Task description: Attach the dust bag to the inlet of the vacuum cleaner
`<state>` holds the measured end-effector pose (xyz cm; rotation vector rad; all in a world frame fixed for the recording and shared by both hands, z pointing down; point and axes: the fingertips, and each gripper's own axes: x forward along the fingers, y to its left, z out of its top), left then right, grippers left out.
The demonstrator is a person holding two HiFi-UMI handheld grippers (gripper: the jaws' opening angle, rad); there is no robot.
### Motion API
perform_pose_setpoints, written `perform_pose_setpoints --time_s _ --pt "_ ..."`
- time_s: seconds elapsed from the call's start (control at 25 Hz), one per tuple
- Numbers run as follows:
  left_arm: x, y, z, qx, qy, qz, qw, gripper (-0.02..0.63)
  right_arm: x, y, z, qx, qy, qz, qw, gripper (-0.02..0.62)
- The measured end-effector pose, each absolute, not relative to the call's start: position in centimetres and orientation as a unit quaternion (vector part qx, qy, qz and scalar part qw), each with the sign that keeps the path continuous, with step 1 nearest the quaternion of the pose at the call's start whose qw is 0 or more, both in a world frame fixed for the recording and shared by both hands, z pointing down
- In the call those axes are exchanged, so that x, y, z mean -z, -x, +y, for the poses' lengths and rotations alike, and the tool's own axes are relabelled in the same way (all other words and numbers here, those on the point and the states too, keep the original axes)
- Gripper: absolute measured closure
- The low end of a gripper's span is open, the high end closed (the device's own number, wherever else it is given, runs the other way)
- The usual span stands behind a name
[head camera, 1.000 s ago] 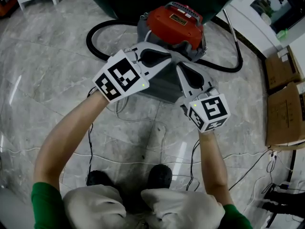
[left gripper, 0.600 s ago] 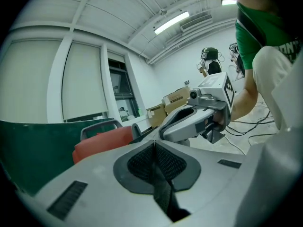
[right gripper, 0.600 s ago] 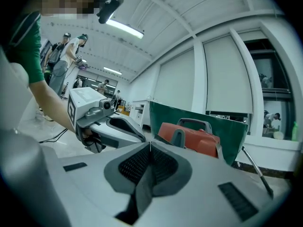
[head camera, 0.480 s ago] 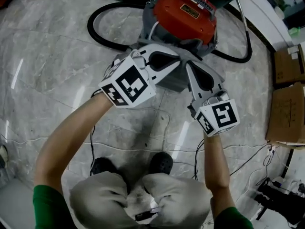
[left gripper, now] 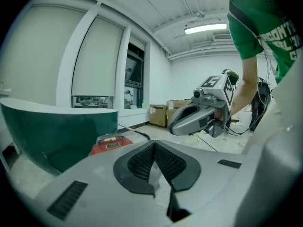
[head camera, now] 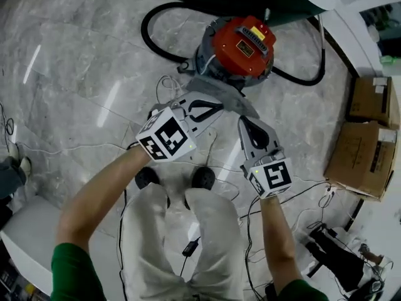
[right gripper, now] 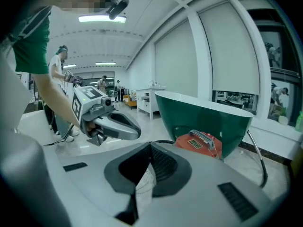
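Observation:
The vacuum cleaner (head camera: 241, 46) has a red lid on a grey drum and stands on the marble floor ahead of me. A grey dust bag (head camera: 219, 88) hangs in the air just in front of it, stretched between both grippers. My left gripper (head camera: 212, 103) is shut on the bag's left edge; pale fabric (left gripper: 152, 173) shows between its pads. At the bag's right edge my right gripper (head camera: 243, 121) is shut too, with meshy cloth (right gripper: 141, 183) pinched in its jaws. The two grippers face each other closely. The vacuum's inlet is not visible.
A black hose (head camera: 156, 39) loops from the vacuum across the floor. A dark green tub (right gripper: 203, 115) stands right behind the vacuum. Cardboard boxes (head camera: 360, 155) sit at the right. Thin cables (head camera: 294, 193) trail around the person's feet (head camera: 147, 177).
Both grippers have risen together with the dust bag. The person has stood up from a crouch, so the vacuum now looks smaller and farther below.

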<state>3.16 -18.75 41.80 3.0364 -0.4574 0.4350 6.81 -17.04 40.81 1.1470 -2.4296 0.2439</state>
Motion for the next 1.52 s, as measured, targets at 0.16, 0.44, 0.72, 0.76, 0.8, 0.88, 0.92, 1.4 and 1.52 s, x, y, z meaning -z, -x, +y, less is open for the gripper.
perform_pose_setpoints --time_s 0.16,0.44,0.72,0.76,0.8,0.88,0.92,1.4,1.52 --pt "-32.2 0.7 -16.2 -0.138 -0.973 -0.179 0.048 0.601 -31.6 -4.1 -13.4 -0.117 -0.399 -0.881 0.225 0.586" --pt "-15.1 6.8 -11.2 -0.103 -0.963 -0.238 0.075 0.602 -14.3 0.0 -8.6 -0.132 -0.448 -0.861 0.202 0.586" --pt "-3.3 7.9 -7.9 -0.083 -0.955 -0.267 0.102 0.603 -0.6 0.4 -5.7 -0.133 -0.486 -0.847 0.169 0.586" --pt "-2.1 7.8 -7.6 -0.076 -0.953 -0.275 0.097 0.601 0.6 0.2 -5.3 -0.135 -0.491 -0.845 0.162 0.586" --pt "-0.9 7.6 -7.4 -0.070 -0.952 -0.284 0.092 0.603 1.7 -0.2 -4.9 -0.137 -0.494 -0.844 0.155 0.586" --pt "0.8 7.0 -6.8 -0.059 -0.949 -0.297 0.093 0.603 3.5 -1.1 -3.9 -0.135 -0.496 -0.845 0.148 0.586" --pt "1.5 6.7 -6.5 -0.053 -0.947 -0.300 0.098 0.603 4.2 -1.4 -3.4 -0.128 -0.495 -0.846 0.150 0.586" --pt "7.5 1.0 -3.5 -0.026 -0.943 -0.312 0.109 0.603 9.0 -6.3 -2.1 -0.078 -0.454 -0.877 0.138 0.586" --pt "8.2 -1.8 -2.2 -0.033 -0.949 -0.297 0.106 0.603 9.8 -8.6 -2.2 -0.052 -0.457 -0.874 0.158 0.586"
